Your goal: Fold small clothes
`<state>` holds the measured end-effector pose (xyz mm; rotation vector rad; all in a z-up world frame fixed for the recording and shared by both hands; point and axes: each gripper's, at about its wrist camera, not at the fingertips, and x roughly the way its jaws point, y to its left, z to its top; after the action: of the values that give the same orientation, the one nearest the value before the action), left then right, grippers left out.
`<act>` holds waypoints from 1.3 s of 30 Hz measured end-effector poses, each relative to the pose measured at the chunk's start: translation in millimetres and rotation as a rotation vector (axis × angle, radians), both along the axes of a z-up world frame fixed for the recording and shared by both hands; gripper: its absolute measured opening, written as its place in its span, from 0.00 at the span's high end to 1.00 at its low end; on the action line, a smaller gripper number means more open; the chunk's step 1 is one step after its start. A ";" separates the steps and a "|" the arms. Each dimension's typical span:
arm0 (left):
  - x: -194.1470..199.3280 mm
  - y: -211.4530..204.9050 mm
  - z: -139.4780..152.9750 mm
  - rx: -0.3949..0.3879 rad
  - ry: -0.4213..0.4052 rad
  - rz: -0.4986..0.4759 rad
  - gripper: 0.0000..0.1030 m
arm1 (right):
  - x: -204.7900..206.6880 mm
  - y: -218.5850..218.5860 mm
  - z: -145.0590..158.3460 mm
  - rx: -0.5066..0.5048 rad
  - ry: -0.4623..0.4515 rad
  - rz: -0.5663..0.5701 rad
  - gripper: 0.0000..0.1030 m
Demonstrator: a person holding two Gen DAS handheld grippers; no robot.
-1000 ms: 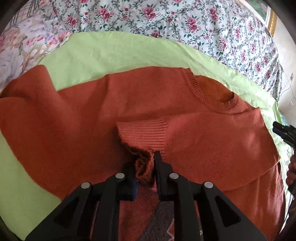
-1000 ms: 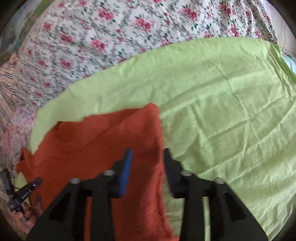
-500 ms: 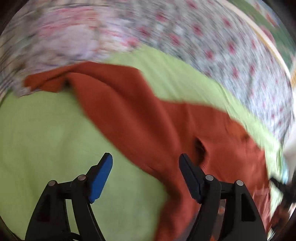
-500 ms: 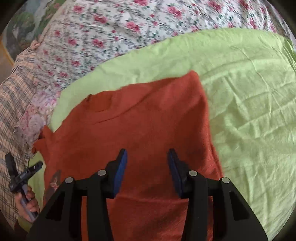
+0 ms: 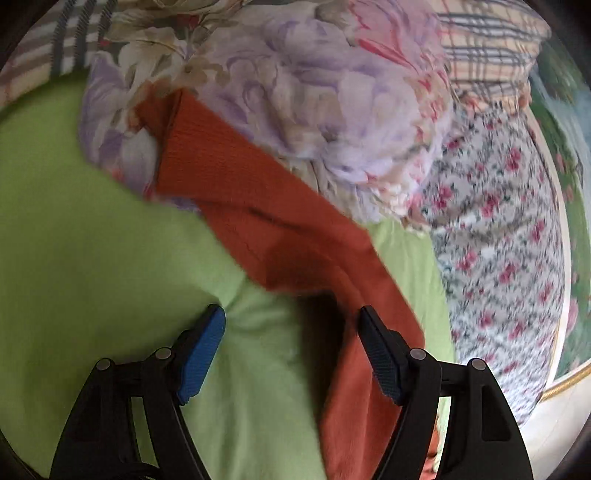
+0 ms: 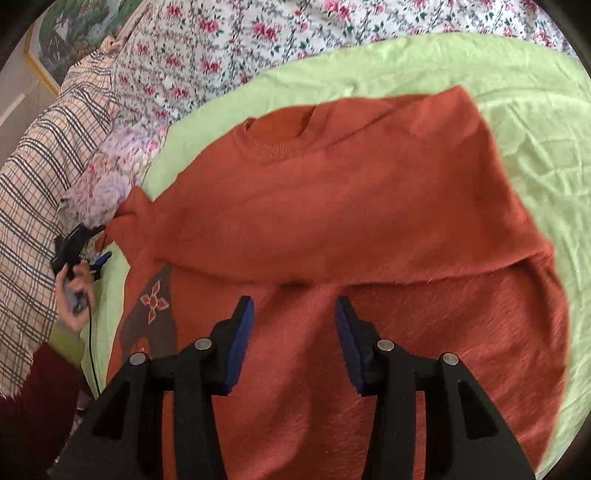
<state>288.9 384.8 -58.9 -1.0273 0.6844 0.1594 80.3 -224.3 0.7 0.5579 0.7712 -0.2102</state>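
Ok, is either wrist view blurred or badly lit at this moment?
Left wrist view: motion smear across the floral bedding and the orange sweater, with a dark shadow between the open left gripper fingers. Right wrist view: sharper, evenly daylit, only fisheye bending at the green sheet and edge vignetting; right gripper crisp.

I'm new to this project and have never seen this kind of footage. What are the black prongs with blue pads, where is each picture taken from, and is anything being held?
No robot here: a person carries a hand-held claw in each hand, each with a fisheye camera looking along its two fingers. One picture looks along the left claw, the other along the right claw. An orange sweater lies on a light green sheet spread over a floral bedspread. Its right sleeve is already folded across the body. The left sleeve stretches out toward a pillow. Both claws are open and hold nothing.
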 end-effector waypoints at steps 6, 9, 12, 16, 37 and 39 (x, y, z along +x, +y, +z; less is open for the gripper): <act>19.8 15.3 4.5 0.009 -0.004 0.023 0.81 | 2.8 7.4 -1.2 0.010 0.002 0.008 0.55; 19.7 10.3 13.5 0.064 -0.006 0.015 1.00 | 2.7 12.9 0.5 -0.002 0.000 0.018 0.55; 5.9 -9.3 38.7 0.172 -0.041 0.002 1.00 | 0.0 15.1 1.8 -0.004 -0.010 0.023 0.55; -9.9 -47.9 80.1 0.253 -0.129 -0.066 1.00 | -5.5 13.6 2.6 -0.003 -0.012 0.008 0.55; -29.0 -431.0 79.4 0.497 -0.204 -0.770 1.00 | -71.4 -15.8 16.7 0.014 -0.080 -0.119 0.55; -33.4 -423.5 75.6 0.474 -0.202 -0.761 1.00 | -77.4 -18.9 17.4 0.009 -0.081 -0.128 0.55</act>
<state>255.4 -38.7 16.7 -0.2792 0.7618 -0.4252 2.9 -243.2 18.1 0.6216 0.6593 -0.3004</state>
